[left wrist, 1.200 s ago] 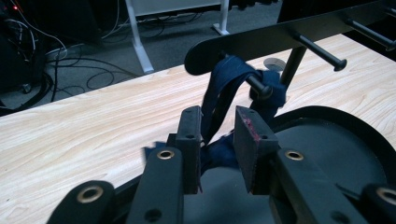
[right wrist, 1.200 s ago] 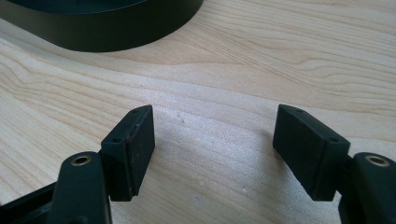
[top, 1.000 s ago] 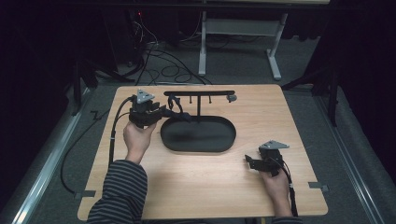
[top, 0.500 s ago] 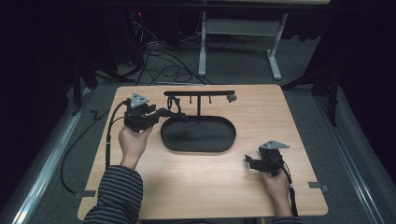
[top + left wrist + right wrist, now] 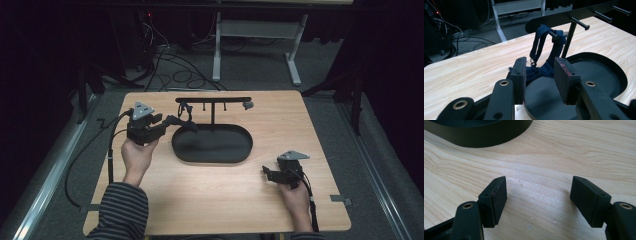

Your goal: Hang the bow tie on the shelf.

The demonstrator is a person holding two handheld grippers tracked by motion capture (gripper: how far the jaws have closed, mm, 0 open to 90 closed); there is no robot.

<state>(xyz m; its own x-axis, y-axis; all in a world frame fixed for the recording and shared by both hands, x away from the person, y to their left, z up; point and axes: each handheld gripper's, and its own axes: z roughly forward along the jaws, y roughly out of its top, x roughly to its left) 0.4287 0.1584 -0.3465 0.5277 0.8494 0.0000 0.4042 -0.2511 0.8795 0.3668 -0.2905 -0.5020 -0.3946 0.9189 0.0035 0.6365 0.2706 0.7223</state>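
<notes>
My left gripper sits at the left end of the black stand's oval base, its jaws parted with nothing pinched between them. Just beyond them the dark blue strap hangs from the leftmost peg of the stand's top bar, its lower end bunched on the base rim. My right gripper rests spread wide on the wooden table, well apart from the stand

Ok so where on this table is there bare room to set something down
Bare wood lies between the black tray and the near edge, between both hands, and right of the tray toward the far right corner. It is crowded at the tray's left end, where the left tool meets the blue strap on the peg rack.
</notes>
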